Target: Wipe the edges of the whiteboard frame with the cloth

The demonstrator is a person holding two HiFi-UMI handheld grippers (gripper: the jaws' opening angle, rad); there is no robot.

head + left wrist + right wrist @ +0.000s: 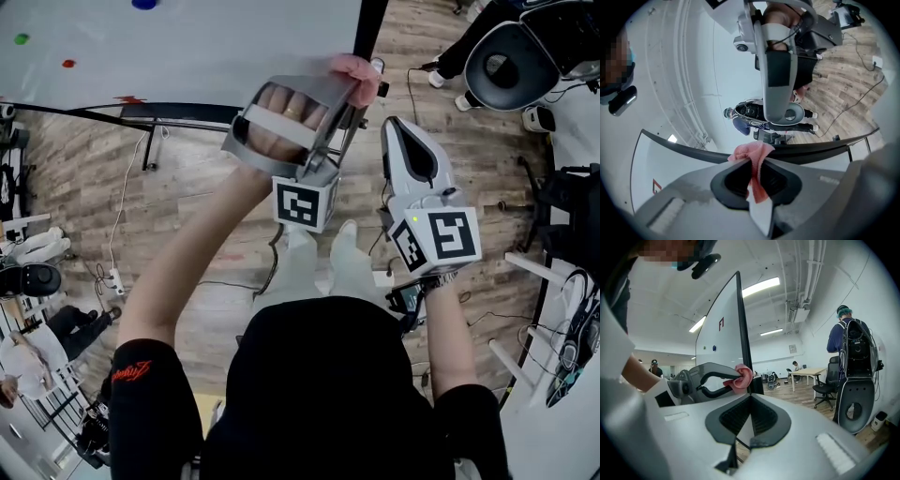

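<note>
The whiteboard (187, 42) fills the top of the head view, with its black frame edge (368, 28) running down beside it. My left gripper (361, 82) is shut on a pink cloth (354, 67) and holds it against that edge. In the left gripper view the cloth (752, 157) bunches between the jaws, just in front of the black frame (811, 151). The right gripper view shows the cloth (742, 377) touching the frame (743, 329). My right gripper (391, 124) hangs beside the left one, shut with nothing in it (751, 397).
Coloured magnets (143, 4) sit on the board. The board's stand foot (178, 112) and cables (117, 234) lie on the wood floor. A person with a backpack (851, 341) stands beside an office chair (825, 385) and a table (811, 372).
</note>
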